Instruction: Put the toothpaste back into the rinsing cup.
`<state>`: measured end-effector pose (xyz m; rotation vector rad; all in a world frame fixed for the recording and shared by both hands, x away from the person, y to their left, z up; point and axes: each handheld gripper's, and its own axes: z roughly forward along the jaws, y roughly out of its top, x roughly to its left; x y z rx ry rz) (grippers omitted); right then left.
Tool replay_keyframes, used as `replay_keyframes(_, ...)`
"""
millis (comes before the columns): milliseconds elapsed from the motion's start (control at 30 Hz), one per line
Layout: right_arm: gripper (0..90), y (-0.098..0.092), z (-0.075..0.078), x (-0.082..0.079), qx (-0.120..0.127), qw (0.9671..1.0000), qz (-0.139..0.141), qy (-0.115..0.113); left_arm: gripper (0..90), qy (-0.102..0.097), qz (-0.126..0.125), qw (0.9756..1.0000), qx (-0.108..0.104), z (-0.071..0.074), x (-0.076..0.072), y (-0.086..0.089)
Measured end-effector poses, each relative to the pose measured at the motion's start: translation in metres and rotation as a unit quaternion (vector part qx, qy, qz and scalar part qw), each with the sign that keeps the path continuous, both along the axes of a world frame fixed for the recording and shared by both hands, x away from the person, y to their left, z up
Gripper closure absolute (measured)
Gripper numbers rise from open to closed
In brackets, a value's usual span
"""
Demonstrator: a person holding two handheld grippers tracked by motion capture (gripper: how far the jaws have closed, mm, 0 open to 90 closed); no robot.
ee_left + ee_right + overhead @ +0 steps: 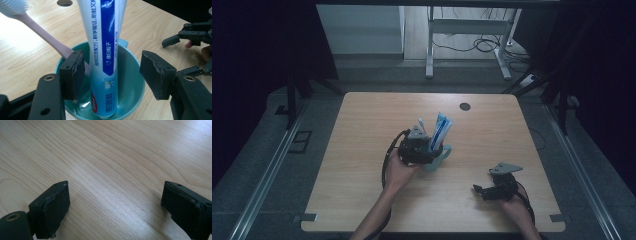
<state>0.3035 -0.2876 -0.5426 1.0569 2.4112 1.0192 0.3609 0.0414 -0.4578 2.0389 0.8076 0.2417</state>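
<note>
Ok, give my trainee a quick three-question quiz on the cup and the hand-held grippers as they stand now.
1. True or false: the toothpaste tube stands inside the teal cup.
2. What else leans in the cup? A) toothbrush B) spoon C) marker
3. What lies between the pads of the right hand-held gripper?

Key: 1 true. 2 A. 3 nothing, only bare table. The left hand-held gripper straddles the tube, pads apart from it.
</note>
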Motion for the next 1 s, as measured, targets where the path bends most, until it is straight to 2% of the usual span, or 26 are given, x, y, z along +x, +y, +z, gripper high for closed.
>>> replay_keyframes(600, 8.4, 0.000, 0.000, 0.000, 0.000, 1.0000, 0.000, 0.001, 35.2, 0.006, -0.009, 0.9999, 0.003, 0.011, -0.013, 0.008)
replay_keyframes(1000, 8.3, 0.000, 0.000, 0.000, -0.001, 1.0000, -0.001, 0.001, 35.0, 0.014, -0.005, 0.9999, -0.004, 0.008, -0.021, 0.020)
